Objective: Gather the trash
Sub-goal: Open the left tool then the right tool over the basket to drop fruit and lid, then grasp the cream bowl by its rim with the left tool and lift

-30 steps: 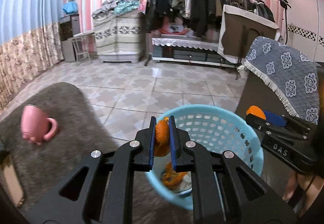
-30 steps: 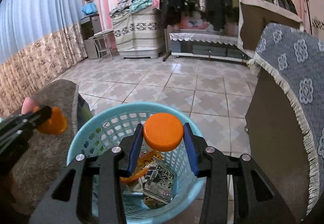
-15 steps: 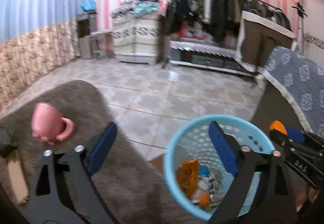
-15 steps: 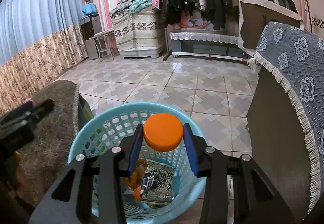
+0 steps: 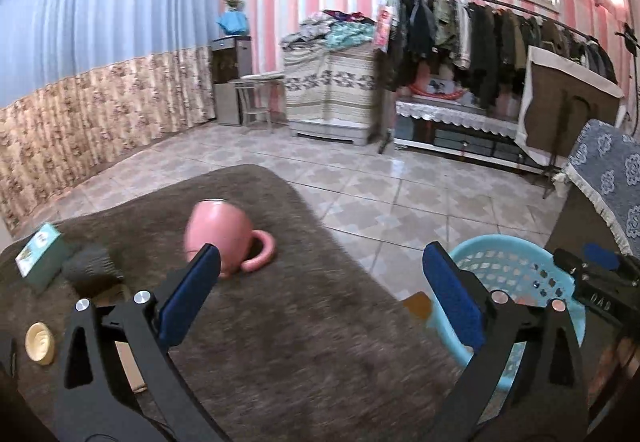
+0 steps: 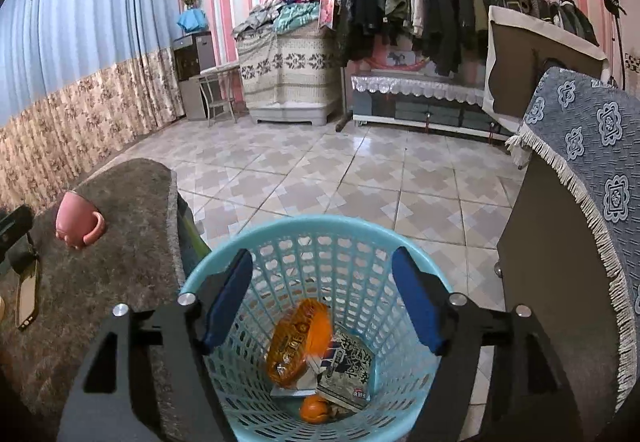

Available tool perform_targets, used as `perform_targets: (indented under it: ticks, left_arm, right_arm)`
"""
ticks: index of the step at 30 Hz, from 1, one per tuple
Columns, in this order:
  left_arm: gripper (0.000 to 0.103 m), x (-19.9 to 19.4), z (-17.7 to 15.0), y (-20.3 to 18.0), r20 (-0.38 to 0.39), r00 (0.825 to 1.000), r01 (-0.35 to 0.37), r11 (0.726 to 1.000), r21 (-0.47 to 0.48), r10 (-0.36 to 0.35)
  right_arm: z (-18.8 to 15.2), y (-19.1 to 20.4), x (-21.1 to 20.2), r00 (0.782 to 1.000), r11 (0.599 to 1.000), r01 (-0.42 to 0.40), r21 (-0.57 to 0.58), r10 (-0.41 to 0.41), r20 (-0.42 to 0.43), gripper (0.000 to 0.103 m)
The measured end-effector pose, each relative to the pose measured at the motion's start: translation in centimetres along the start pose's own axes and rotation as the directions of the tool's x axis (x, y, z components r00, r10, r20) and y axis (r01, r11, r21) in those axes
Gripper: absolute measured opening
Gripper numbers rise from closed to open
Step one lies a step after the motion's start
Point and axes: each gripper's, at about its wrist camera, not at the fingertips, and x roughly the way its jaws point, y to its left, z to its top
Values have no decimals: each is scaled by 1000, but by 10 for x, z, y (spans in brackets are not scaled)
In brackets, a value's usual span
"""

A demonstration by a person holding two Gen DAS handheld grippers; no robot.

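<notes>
The light blue mesh basket (image 6: 320,230) stands on the floor beside the table. In it lie an orange wrapper (image 6: 294,346), a dark snack packet (image 6: 348,370) and a round orange piece (image 6: 314,410). My right gripper (image 6: 322,262) hangs right over the basket's mouth, its jaws opening with nothing between them. My left gripper (image 5: 320,254) is wide open and bare above the brown fuzzy table cover (image 5: 304,342), left of the basket (image 5: 516,262). The right gripper (image 5: 600,282) shows at that view's right edge.
A pink mug (image 5: 222,238) lies on its side on the cover. At the table's left are a teal box (image 5: 40,258), a cream round lid (image 5: 40,342) and a dark grey lump (image 5: 92,266). A phone (image 6: 28,294) lies there. A cloth-draped cabinet (image 6: 580,170) stands right of the basket.
My left gripper opened, dropped its orange peel into the basket and swung left over the table. My right gripper opened and the orange cap is gone from its jaws.
</notes>
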Motion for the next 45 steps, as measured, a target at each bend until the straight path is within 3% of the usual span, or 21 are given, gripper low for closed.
perform_targets:
  ticks: [3,7,17,26,32,40,42,44,45]
  left_arm:
    - [98,-15,-5,27,0,999,-47,999,-18,47]
    - [98,-31,-12,62,-9,994,-107,993,-45,107]
    - [98,-72,-48,163,-58,956,-293,949,-113,288]
    - [98,-74,-85,257,-164,884,-460,877,-140,437]
    - [98,-49,-106,310,-271,866,-478,854,-205,420]
    - [96,-8,-121,327,-391,859,-443,863,-244,331]
    - [74,-7,-121,328,-388,876,-403,877,-262,286]
    - [61,-6,-120,327,-386,883,-380,889,-256,267]
    - [61,-7,-121,327,-385,884,-376,891,-254,264]
  right_arm:
    - [1,3,-3,1000,1000,-2,12,2,9,84]
    - [2,16,-6,1000,1000,-5,-20,6,18,91]
    - [-6,80,-21,992,986,-115,-120,119,30,94]
    - [-17,139,-24,976,959,-214,-185,218,2,95]
    - [-24,176,-17,968,940,-248,-232,246,-38,95]
    - [-33,226,-13,949,901,-316,-296,304,-88,95]
    - [-36,243,-10,941,885,-339,-320,320,-109,94]
    - [-39,261,-11,934,867,-358,-347,338,-119,94]
    - [-42,270,-11,929,856,-369,-362,348,-125,94]
